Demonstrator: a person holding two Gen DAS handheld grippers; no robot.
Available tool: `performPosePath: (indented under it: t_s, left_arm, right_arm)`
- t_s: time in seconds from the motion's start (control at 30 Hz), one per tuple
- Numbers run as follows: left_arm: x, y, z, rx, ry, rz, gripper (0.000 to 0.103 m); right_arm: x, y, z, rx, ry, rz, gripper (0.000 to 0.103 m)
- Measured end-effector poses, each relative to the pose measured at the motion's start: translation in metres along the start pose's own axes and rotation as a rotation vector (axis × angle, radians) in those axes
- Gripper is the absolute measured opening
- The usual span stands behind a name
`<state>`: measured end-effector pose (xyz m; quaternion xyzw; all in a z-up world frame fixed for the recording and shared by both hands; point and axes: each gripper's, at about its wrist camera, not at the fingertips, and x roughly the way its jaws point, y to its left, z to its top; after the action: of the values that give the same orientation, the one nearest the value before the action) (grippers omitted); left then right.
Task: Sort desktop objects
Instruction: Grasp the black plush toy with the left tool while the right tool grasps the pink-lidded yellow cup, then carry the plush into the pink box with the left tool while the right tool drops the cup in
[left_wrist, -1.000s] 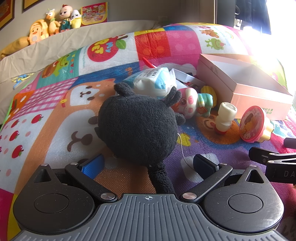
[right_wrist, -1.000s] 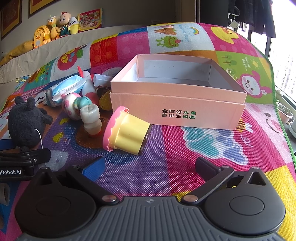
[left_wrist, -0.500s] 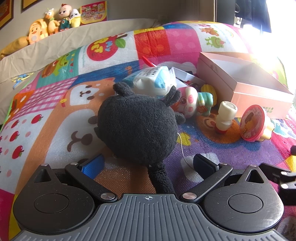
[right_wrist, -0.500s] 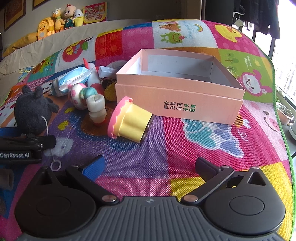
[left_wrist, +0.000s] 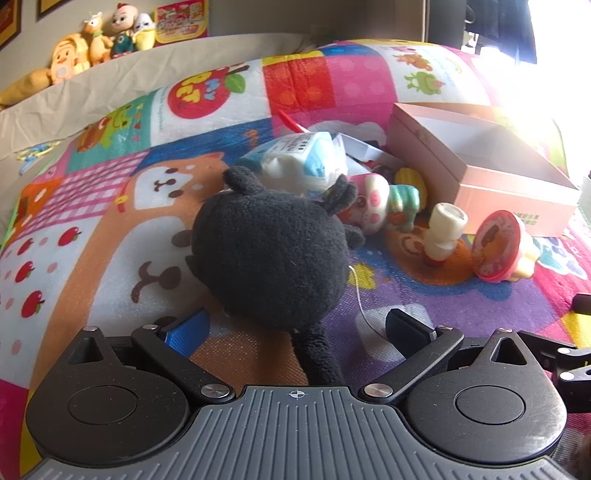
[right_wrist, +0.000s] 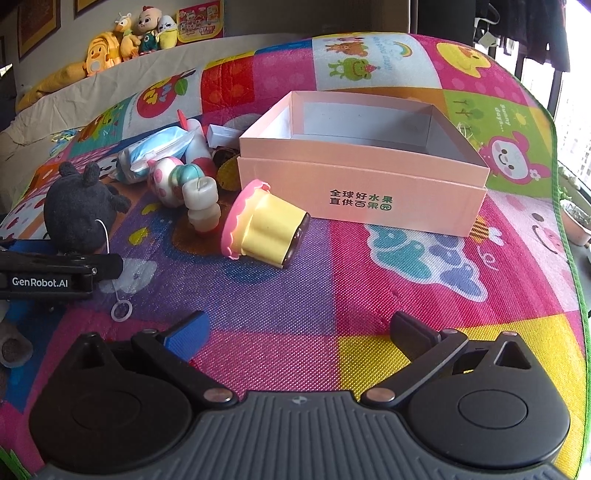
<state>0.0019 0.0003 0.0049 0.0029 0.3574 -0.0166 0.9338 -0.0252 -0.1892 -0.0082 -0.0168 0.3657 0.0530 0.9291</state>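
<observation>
A black plush toy (left_wrist: 271, 254) lies on the colourful mat just in front of my left gripper (left_wrist: 295, 326), which is open with the plush's tail between its fingers. It also shows in the right wrist view (right_wrist: 79, 210). An open pink box (right_wrist: 364, 184) stands empty at centre right. A yellow-pink cupcake toy (right_wrist: 264, 227) lies on its side before the box. My right gripper (right_wrist: 297, 330) is open and empty over bare mat. A white bottle toy (right_wrist: 202, 206), a pig figure (right_wrist: 168, 179) and a tissue pack (right_wrist: 159, 151) are clustered left of the box.
The mat (right_wrist: 369, 295) covers a raised surface that drops off at right by a window. Stuffed toys (right_wrist: 125, 40) sit on a ledge at the back. The left gripper's body (right_wrist: 48, 271) shows at the left edge of the right wrist view.
My right gripper has pulled back and risen, so the box and cupcake toy look farther away. The left gripper and the plush have hardly moved.
</observation>
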Motion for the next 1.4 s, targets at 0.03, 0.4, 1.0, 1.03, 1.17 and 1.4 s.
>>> performPosePath:
  t_s: [0.03,0.4,1.0,1.03,1.17,1.4]
  left_arm:
    - [-0.001,-0.001,0.000,0.003,0.000,-0.010,0.103]
    - [-0.036,0.011,-0.003,0.039,-0.122,-0.034,0.103]
    - [-0.045,0.037,-0.001,-0.032,-0.130,-0.057,0.103]
    - [-0.042,0.032,0.000,-0.024,-0.132,-0.058,0.103]
    - [-0.028,0.021,0.007,-0.009,-0.124,-0.026,0.103]
    - [-0.013,0.024,0.012,-0.030,-0.092,0.028,0.103]
  right_arm:
    - [0.000,0.000,0.000,-0.001,-0.001,0.000,0.103]
    - [-0.009,0.002,0.001,-0.052,-0.048,0.024,0.103]
    - [0.001,-0.053,0.048,0.250,-0.111,0.160,0.035]
    - [-0.001,-0.063,0.045,0.282,-0.109,0.149,0.037]
    - [-0.011,-0.084,0.029,0.311,-0.142,0.045,0.060]
    - [-0.032,-0.072,0.018,0.170,-0.210,0.054,0.076]
